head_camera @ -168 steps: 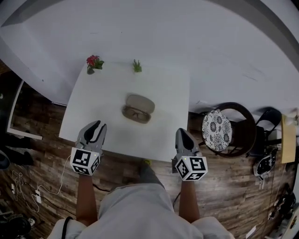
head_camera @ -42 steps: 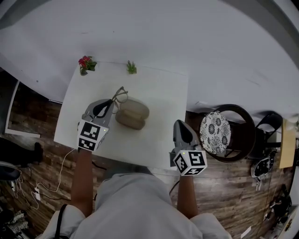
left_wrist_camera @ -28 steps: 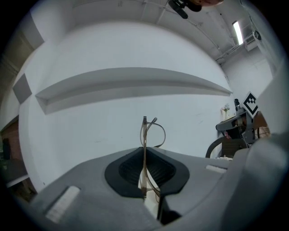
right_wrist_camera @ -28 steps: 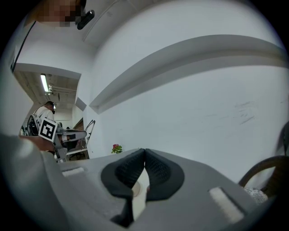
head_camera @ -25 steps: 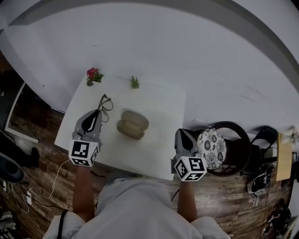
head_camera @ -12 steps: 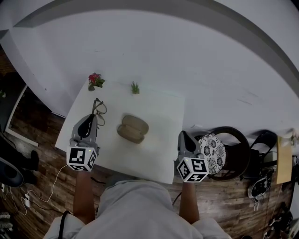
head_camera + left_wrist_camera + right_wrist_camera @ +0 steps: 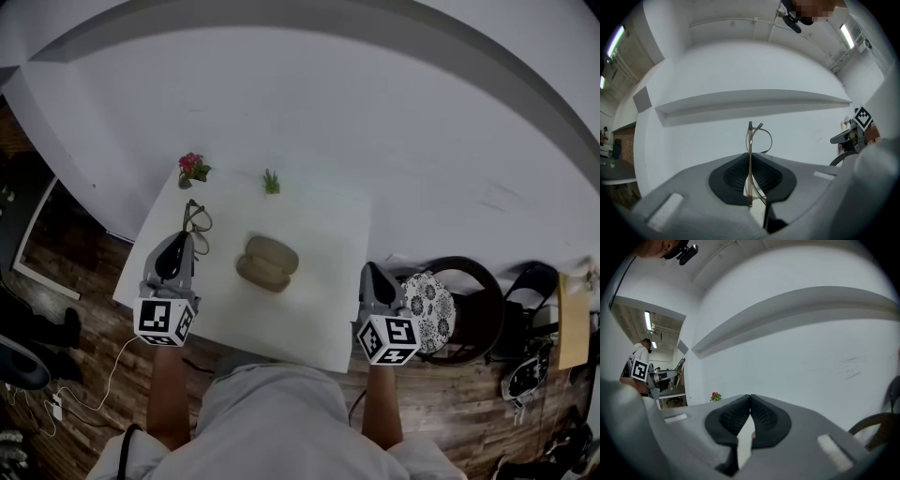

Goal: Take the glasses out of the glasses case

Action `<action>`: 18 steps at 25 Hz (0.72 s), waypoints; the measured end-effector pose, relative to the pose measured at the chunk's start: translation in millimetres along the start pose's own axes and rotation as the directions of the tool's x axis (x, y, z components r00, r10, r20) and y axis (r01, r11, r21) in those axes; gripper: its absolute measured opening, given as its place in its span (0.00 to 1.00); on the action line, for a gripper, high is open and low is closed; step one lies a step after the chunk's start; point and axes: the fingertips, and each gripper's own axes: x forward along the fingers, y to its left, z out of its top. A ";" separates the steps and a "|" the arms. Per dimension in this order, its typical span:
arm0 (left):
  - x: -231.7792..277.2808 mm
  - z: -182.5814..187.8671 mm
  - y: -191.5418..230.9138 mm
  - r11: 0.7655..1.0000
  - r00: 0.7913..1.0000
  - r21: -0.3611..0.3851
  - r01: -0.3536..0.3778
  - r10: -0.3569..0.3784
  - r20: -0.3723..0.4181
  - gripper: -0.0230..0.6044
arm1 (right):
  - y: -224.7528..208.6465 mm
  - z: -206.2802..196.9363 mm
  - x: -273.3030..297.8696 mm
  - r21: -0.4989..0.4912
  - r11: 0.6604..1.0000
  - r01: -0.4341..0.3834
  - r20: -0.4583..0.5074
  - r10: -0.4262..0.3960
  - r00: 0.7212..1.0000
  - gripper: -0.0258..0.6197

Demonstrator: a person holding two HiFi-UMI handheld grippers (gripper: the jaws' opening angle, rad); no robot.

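Observation:
The beige glasses case [image 7: 267, 262] lies mid-table with both halves showing and no glasses in it. The thin-framed glasses [image 7: 195, 220] hang over the table's left side, clear of the case. My left gripper [image 7: 180, 242] is shut on them. In the left gripper view one temple of the glasses [image 7: 750, 154] stands upright, pinched between the dark pads of the left gripper [image 7: 750, 180], and a lens rim curves above. My right gripper [image 7: 369, 273] hovers at the table's front right corner. Its pads meet in the right gripper view [image 7: 750, 405] with nothing between them.
The white table [image 7: 319, 309] stands against a white wall. A red flower [image 7: 191, 167] and a small green plant [image 7: 271, 180] sit along its far edge. A chair with a patterned cushion [image 7: 429, 300] is close on the right. Cables lie on the wooden floor at left.
The glasses, in the case 6.7 s ago, are out and held in my left gripper, which moved left of the case. In the last half second hardly anything shifted.

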 end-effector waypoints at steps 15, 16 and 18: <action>5.8 1.9 1.9 1.000 1.000 0.010 0.017 -0.017 0.008 0.07 | -3.4 6.1 3.1 -0.007 1.000 0.012 0.008 -0.011 1.000 0.04; 5.4 1.7 2.5 1.000 1.000 0.011 0.017 -0.017 0.008 0.07 | -3.4 6.1 3.0 -0.006 1.000 0.013 0.008 -0.013 1.000 0.04; 4.7 1.3 3.8 1.000 1.000 0.012 0.017 -0.018 0.009 0.07 | -3.5 5.9 3.2 -0.006 1.000 0.017 0.008 -0.017 1.000 0.04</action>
